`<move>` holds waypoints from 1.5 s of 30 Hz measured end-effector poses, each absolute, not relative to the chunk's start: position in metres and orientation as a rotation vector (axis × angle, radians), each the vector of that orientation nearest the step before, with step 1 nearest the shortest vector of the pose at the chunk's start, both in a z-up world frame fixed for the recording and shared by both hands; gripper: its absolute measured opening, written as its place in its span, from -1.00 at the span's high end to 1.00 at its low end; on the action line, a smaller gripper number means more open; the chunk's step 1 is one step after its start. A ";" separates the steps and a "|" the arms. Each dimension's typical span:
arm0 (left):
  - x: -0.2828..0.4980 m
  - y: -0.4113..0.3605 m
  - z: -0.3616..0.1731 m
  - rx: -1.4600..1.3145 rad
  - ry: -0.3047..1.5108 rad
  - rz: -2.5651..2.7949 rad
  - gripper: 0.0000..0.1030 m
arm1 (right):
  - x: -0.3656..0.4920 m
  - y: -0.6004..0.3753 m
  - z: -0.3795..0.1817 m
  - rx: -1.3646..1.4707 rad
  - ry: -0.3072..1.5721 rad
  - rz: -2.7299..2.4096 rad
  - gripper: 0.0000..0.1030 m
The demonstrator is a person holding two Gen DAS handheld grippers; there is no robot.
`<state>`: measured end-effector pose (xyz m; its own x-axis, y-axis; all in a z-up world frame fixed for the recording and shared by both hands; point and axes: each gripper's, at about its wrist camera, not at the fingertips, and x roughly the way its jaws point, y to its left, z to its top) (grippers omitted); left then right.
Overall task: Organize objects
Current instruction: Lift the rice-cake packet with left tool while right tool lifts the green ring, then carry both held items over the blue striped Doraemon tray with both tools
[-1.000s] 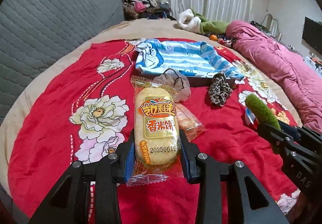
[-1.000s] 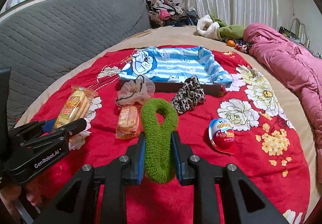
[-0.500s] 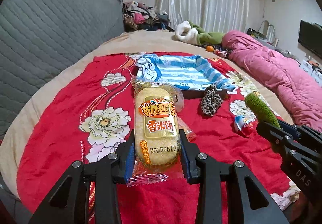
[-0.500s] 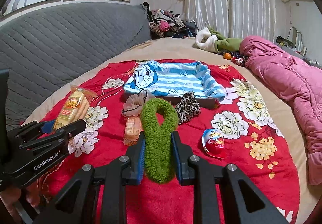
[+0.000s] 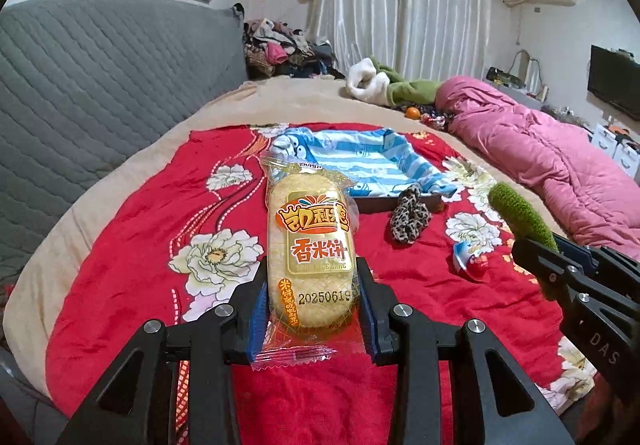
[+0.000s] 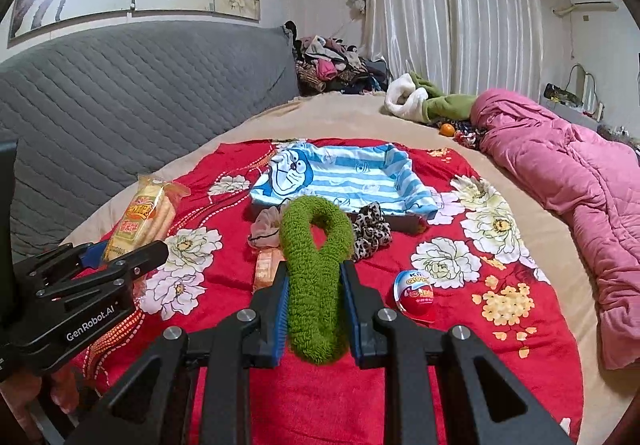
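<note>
My left gripper (image 5: 312, 309) is shut on a yellow rice-cracker packet (image 5: 311, 245), held above the red flowered blanket (image 5: 136, 245); the packet (image 6: 140, 217) also shows at the left of the right wrist view. My right gripper (image 6: 314, 309) is shut on a fuzzy green hair scrunchie (image 6: 314, 265), whose tip (image 5: 520, 213) pokes into the left wrist view. On the blanket lie a leopard-print scrunchie (image 6: 370, 231), a beige scrunchie (image 6: 266, 229), a small orange snack packet (image 6: 266, 265) and a red-and-white chocolate egg (image 6: 416, 295). Behind them stands a blue striped cartoon tray (image 6: 404, 181).
A grey quilted headboard (image 6: 120, 93) runs along the left. A pink duvet (image 6: 580, 185) lies on the right of the bed. Piled clothes (image 6: 336, 65), a green-and-white plush (image 6: 424, 101) and an orange (image 6: 447, 129) sit at the far end by the curtains.
Both grippers have risen and drawn back with their loads; the things on the blanket look smaller and farther, and more of the room shows above.
</note>
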<state>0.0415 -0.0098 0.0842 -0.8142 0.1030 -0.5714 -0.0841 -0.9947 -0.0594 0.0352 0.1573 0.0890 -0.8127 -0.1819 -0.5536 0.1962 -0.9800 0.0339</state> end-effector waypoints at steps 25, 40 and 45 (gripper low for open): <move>0.015 0.005 0.105 -0.842 -0.029 2.896 0.24 | 0.022 0.161 0.118 0.767 0.033 -2.871 0.53; -0.050 0.006 0.095 -0.896 -0.053 2.891 0.24 | -0.043 0.160 0.112 0.824 0.013 -2.851 0.53; -0.071 0.006 0.095 -0.912 -0.048 2.897 0.24 | -0.061 0.154 0.112 0.828 0.030 -2.841 0.53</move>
